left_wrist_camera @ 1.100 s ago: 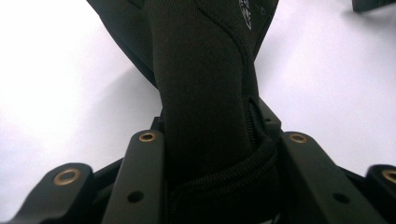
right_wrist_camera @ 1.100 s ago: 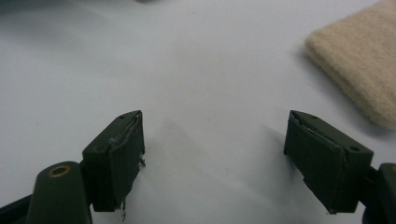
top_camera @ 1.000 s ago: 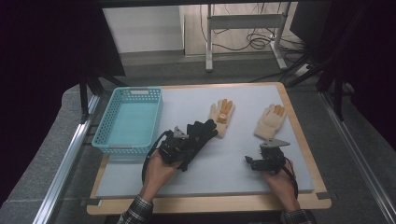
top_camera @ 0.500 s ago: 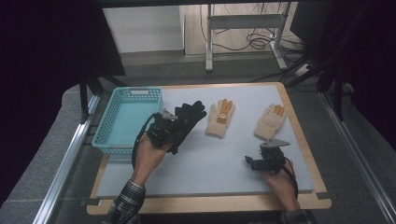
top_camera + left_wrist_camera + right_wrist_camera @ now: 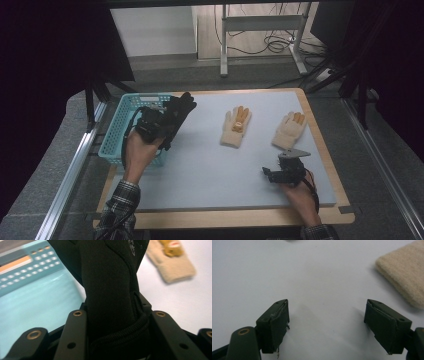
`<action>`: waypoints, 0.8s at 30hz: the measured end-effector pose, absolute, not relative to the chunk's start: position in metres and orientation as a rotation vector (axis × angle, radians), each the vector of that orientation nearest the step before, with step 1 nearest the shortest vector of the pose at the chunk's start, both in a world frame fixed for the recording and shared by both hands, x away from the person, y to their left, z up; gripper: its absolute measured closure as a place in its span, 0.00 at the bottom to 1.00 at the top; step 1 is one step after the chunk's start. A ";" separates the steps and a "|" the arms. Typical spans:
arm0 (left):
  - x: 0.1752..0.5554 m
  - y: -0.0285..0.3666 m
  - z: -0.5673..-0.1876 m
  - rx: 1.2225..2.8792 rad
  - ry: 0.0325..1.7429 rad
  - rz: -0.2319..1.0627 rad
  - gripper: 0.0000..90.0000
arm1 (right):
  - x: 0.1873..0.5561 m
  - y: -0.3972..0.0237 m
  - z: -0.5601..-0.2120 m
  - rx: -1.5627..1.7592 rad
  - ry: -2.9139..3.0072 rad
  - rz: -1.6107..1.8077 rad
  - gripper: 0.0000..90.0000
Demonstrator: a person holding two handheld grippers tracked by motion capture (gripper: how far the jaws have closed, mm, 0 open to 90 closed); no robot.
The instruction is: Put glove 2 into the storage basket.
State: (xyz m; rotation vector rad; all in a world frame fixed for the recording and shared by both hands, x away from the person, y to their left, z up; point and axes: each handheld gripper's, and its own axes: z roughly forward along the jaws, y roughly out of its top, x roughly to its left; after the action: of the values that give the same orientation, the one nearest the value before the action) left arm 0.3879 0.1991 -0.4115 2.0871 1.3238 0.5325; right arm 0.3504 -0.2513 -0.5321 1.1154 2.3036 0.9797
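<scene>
A black glove hangs in my left gripper, which is shut on it above the right rim of the turquoise basket. In the left gripper view the black glove is pinched between the jaws, with the basket to the left. Two cream gloves lie on the white mat: one with orange trim in the middle, another further right. My right gripper rests low on the mat, open and empty. Its own view shows the right gripper with a cream glove's cuff at the upper right.
The white mat covers a wooden table with an edge near the person. Metal rails run along both sides. A metal stand and cables sit on the floor beyond the table.
My left gripper has carried the black glove up and leftward from the middle of the mat to the basket's right rim. The right gripper has stayed put.
</scene>
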 end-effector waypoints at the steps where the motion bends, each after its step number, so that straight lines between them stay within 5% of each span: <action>1: 0.390 0.204 -0.411 2.080 1.342 0.537 0.72 | 0.350 -0.251 -0.532 1.116 2.303 0.980 0.22; 24: 0.441 0.304 -0.457 2.052 1.795 0.513 0.70 | 0.350 -0.251 -0.532 1.115 2.303 0.980 0.22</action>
State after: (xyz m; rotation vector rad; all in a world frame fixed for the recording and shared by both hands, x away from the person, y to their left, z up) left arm 0.4414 0.3043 -0.4566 2.0518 1.7949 0.5132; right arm 0.3505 -0.2513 -0.5322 1.1152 2.3030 0.9797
